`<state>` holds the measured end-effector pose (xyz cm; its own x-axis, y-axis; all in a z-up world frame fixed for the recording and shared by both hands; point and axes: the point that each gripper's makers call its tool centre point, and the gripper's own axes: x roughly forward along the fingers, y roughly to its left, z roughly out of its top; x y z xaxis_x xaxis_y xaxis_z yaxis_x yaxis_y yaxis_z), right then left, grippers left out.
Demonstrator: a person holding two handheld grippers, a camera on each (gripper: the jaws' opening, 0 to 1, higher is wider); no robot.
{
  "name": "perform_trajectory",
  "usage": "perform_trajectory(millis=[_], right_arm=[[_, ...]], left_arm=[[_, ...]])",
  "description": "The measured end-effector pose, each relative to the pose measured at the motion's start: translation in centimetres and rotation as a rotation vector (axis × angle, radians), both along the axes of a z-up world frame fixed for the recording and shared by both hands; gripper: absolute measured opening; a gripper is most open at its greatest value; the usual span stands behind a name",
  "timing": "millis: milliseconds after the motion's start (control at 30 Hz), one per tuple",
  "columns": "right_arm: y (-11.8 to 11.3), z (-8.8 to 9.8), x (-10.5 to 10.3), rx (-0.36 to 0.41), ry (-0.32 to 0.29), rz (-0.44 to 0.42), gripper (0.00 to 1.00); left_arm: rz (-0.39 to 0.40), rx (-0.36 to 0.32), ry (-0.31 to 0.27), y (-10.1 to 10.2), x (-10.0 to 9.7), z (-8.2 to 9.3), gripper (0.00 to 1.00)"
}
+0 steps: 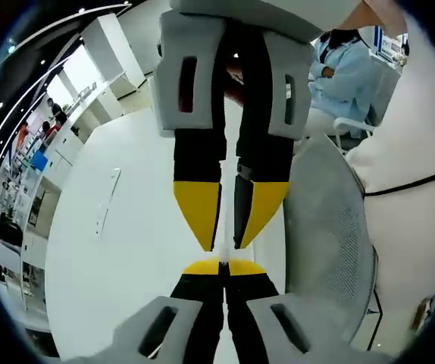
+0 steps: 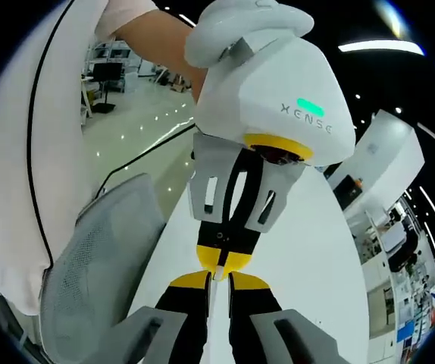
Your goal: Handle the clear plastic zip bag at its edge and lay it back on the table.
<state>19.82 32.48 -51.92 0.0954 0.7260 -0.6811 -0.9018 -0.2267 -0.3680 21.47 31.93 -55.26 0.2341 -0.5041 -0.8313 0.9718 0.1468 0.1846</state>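
My two grippers meet tip to tip high above the white table [image 1: 119, 288]. In the left gripper view my left gripper [image 1: 221, 265] is shut, yellow pads pressed together with nothing seen between them. My right gripper [image 1: 223, 241] hangs down from the top, and a narrow slit shows between its fingers. The right gripper view has my right gripper [image 2: 218, 280] rising from the bottom, slightly open, with the left gripper [image 2: 219, 265] pointing its shut tips at that slit. A faint, flat, clear strip [image 1: 110, 199] lies on the table to the left; it looks like the zip bag.
A grey mesh-backed chair [image 1: 331, 243] [image 2: 96, 258] stands beside the table. A person in white with a black cable [image 2: 43, 152] holds the grippers. Someone in light blue [image 1: 339, 68] sits further back. Desks and shelves [image 1: 35, 152] line the room's far side.
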Motion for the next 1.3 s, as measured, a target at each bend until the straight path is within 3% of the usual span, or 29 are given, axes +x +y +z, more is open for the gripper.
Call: perform_trajectory(millis=[400, 1300], right_arm=[[0.22, -0.56, 0.11, -0.002, 0.028, -0.006, 0.01], [0.2, -0.83, -0.22, -0.053, -0.01, 0.025, 0.0]], left_arm=[[-0.006, -0.012, -0.002, -0.37, -0.3, 0.4, 0.0], [-0.04, -0.01, 0.017, -0.51, -0.9, 0.07, 0.0]])
